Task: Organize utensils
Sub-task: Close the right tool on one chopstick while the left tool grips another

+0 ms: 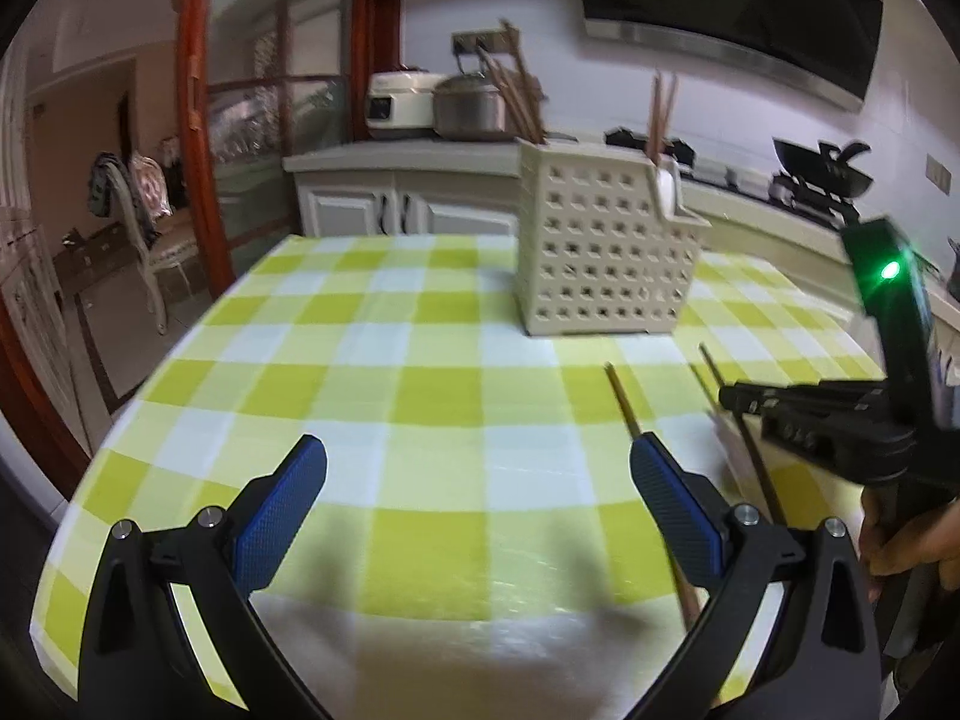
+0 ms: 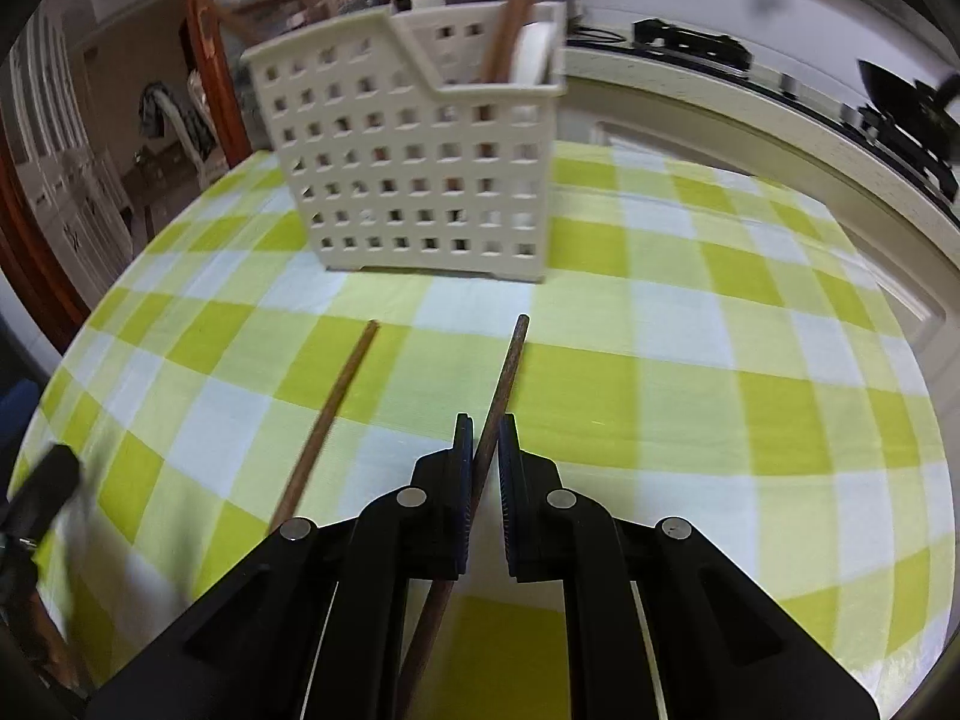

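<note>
Right gripper (image 2: 483,438) clamps a dark chopstick (image 2: 503,381); left gripper (image 1: 477,483) gapes empty.
A second chopstick (image 2: 336,405) lies beside it; the perforated caddy (image 2: 414,162) stands beyond.

This is a home kitchen. Behind the table (image 1: 372,396) with its green-and-white checked cloth runs a counter with white cabinet doors (image 1: 384,210), carrying a rice cooker (image 1: 399,105) and a steel pot (image 1: 471,108), with a black wok (image 1: 822,171) on a stove further right under a dark range hood (image 1: 738,6). Left of the counter, a red-framed glass door (image 1: 270,90) opens onto a room with a chair (image 1: 144,222).
</note>
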A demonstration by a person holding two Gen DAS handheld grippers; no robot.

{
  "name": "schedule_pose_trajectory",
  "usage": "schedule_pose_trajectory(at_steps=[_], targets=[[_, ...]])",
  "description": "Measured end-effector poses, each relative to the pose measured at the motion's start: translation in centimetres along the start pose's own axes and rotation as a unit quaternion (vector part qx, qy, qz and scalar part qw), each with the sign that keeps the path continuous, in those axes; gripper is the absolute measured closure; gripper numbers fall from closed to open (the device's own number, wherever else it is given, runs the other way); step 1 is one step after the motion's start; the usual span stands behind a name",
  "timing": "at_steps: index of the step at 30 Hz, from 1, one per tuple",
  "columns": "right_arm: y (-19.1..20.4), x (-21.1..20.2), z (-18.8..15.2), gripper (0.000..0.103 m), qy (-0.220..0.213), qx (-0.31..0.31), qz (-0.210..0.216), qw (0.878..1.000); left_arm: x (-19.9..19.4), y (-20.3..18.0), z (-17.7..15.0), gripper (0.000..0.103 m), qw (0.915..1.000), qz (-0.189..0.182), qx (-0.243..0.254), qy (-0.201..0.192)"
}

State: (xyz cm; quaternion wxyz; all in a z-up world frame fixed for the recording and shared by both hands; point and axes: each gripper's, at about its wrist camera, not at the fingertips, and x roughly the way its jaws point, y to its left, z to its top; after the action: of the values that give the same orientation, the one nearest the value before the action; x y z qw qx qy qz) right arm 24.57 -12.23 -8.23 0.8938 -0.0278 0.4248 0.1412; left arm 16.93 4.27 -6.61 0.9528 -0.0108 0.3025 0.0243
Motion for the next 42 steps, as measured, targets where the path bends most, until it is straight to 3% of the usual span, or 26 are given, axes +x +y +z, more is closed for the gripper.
schedule_pose_trajectory(at_steps=[8, 15, 27, 32, 42], targets=[[-3.1, -2.1, -1.3, 0.093, -0.018, 0.017, 0.018, 1.0, 3.0, -2.5, 0.6, 0.005, 0.9976, -0.038, 0.002, 0.057], [-4.6, -3.1, -2.2, 0.093, -0.03, 0.025, 0.039, 0.998, 6.5, -5.5, 1.4, 0.044, 0.9928, -0.047, 0.031, 0.106], [-6.1, -3.7, -2.9, 0.093, -0.037, 0.038, 0.055, 0.997, 10.5, -8.3, 1.9, 0.081, 0.985, -0.04, 0.057, 0.158], [-6.1, -3.7, -2.9, 0.093, -0.038, 0.039, 0.056, 0.997, 10.3, -8.9, 1.7, 0.095, 0.9841, -0.044, 0.078, 0.154], [-5.0, -3.3, -2.9, 0.093, -0.028, 0.025, 0.049, 0.998, 10.2, -8.8, 1.5, 0.097, 0.9844, -0.052, 0.087, 0.144]])
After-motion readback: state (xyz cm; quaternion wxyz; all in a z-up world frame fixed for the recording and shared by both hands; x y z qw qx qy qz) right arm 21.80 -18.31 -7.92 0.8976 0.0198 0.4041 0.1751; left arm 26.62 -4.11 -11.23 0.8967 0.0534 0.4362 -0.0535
